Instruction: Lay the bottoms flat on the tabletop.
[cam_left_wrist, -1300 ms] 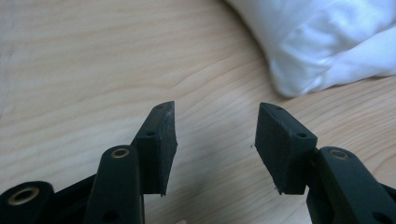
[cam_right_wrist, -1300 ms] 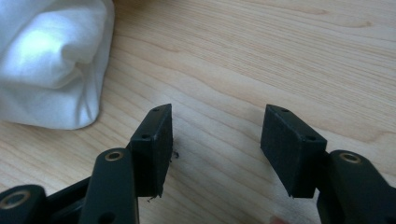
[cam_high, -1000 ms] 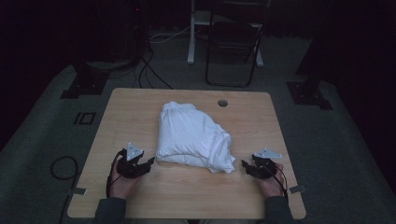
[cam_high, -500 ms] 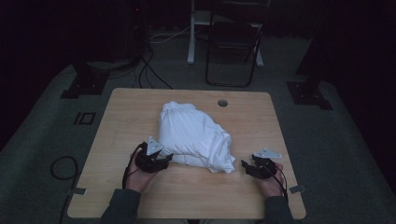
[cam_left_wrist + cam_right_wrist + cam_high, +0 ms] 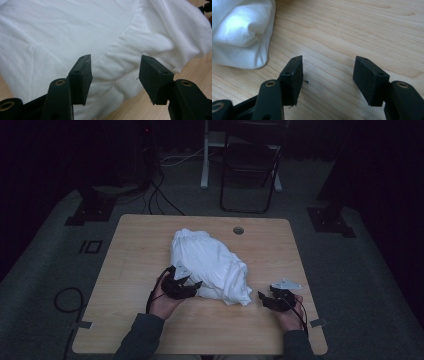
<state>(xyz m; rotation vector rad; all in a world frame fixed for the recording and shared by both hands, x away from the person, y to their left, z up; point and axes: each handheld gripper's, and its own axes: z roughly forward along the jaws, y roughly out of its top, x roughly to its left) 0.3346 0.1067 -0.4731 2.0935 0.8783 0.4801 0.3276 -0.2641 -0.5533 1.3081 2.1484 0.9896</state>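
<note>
Closing in on the crumpled white cloth garment [image 5: 210, 266], the left tool [image 5: 196, 285] has come across from the desk's near-left area w/in the last second and now sits right at the cloth's near-left edge, touching or just about. Its jaws stand wide apart w/ nothing between them yet; in the left tool's own view the white fabric [image 5: 100, 42] lies right ahead of and under both black pads [image 5: 81, 75], a rolled fold running between them.

Right tool [image 5: 263, 298] hasn't really moved: parked on the light wooden desk [image 5: 140, 250] just beside the garment's near-right corner, apart from it. Also wide open, holding nothing. Its view has bare wood grain [image 5: 342, 37] under the jaws and the cloth's rounded corner [image 5: 244, 32] off to upper left.

Garment itself lies bunched in the desk's middle, a bit toward the near side, same spot and shape as before, so no pull has happened yet. Round cable hole [image 5: 238, 230] sits beyond it near the far edge, not in the way.

What the shift means, imo: left side is done approaching and is set for a pinch on that near fold; next is closing on one layer, not a thick wad. Right tool probably needs to slide in to the corner for a matching grab before any lifting or spreading. Risk: grabbing several layers at once
</note>
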